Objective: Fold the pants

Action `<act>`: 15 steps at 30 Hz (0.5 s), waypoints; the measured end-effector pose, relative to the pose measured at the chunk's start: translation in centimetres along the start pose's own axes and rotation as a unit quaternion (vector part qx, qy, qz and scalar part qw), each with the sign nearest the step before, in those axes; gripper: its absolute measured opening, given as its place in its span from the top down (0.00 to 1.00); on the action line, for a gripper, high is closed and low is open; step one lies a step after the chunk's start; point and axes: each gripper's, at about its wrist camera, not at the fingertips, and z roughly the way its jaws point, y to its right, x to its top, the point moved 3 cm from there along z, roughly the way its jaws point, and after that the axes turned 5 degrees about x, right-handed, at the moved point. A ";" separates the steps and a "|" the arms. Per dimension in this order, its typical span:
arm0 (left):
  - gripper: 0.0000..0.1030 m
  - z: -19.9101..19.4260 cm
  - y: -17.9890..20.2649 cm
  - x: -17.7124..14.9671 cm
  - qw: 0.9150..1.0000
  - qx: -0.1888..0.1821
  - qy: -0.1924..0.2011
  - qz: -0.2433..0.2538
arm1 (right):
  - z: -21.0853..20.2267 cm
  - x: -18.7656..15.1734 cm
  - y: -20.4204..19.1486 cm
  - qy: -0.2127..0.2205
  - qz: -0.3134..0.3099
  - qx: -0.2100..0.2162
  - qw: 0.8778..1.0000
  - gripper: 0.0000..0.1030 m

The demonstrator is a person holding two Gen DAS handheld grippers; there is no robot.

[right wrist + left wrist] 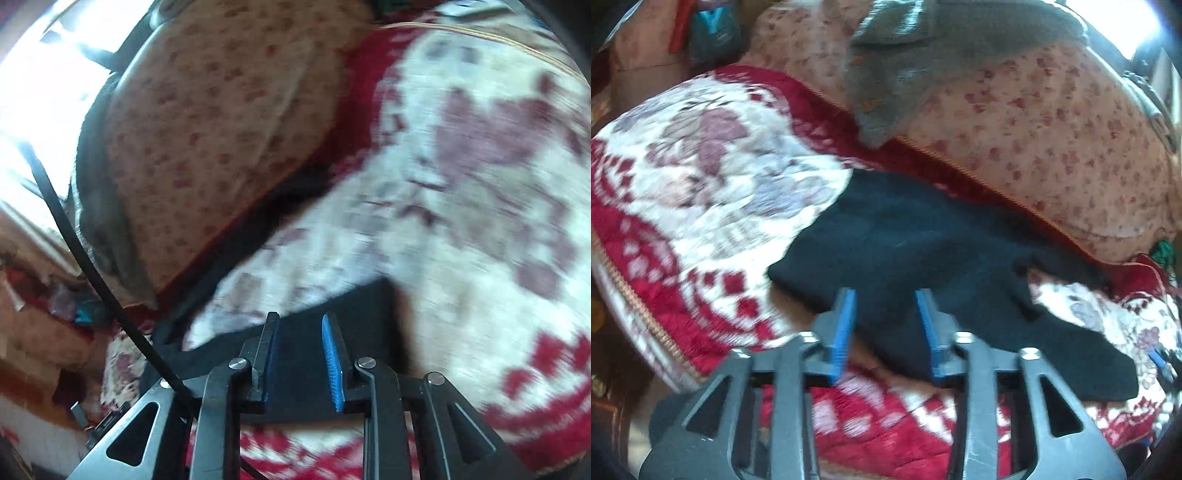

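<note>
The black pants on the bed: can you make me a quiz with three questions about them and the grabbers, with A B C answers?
1. Where do the pants lie?
A. on the red and white blanket
B. on a wooden chair
C. in a basket

2. What colour are the pads on the left gripper?
A. yellow
B. blue
C. green

3. How do the jaws of the right gripper stand?
A. clamped flat together
B. broken off
C. apart, with black cloth between them

Answers: 1 A, the blanket spreads under the pants. 2 B, both pads show blue. 3 C, a gap shows between the fingers.
</note>
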 end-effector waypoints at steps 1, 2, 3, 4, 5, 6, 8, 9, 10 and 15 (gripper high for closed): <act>0.60 0.3 0.7 0.6 1.000 -0.013 -0.005 0.003 | 1.3 0.5 -1.4 -0.010 -0.019 0.012 1.000 0.78; 0.60 0.7 1.5 1.2 0.999 -0.029 -0.011 0.012 | 2.6 1.0 -2.7 -0.022 -0.039 0.021 0.999 0.78; 0.60 1.1 2.2 1.8 0.999 -0.040 -0.015 0.021 | 3.5 1.2 -3.7 -0.031 -0.055 0.024 0.998 0.78; 0.60 1.6 3.0 2.3 0.998 -0.048 -0.019 0.030 | 4.7 1.6 -5.1 -0.043 -0.082 0.030 0.995 0.78; 0.60 2.1 3.7 2.8 0.998 -0.053 -0.021 0.039 | 6.0 1.9 -6.5 -0.057 -0.113 0.039 0.991 0.77; 0.60 2.9 4.7 3.4 0.996 -0.064 -0.027 0.057 | 7.2 2.3 -7.8 -0.070 -0.143 0.042 0.986 0.74; 0.60 4.0 6.1 4.0 0.994 -0.068 -0.035 0.077 | 9.4 2.8 -9.5 -0.089 -0.189 0.036 0.977 0.72; 0.60 4.8 6.7 4.5 0.993 -0.072 -0.041 0.088 | 10.8 3.3 -10.4 -0.104 -0.214 0.036 0.971 0.72; 0.60 5.4 7.4 4.8 0.991 -0.079 -0.046 0.095 | 11.8 3.7 -10.9 -0.112 -0.225 0.035 0.967 0.72; 0.60 8.7 9.6 6.6 0.987 -0.093 -0.077 0.108 | 16.0 6.1 -10.7 -0.139 -0.215 0.018 0.966 0.71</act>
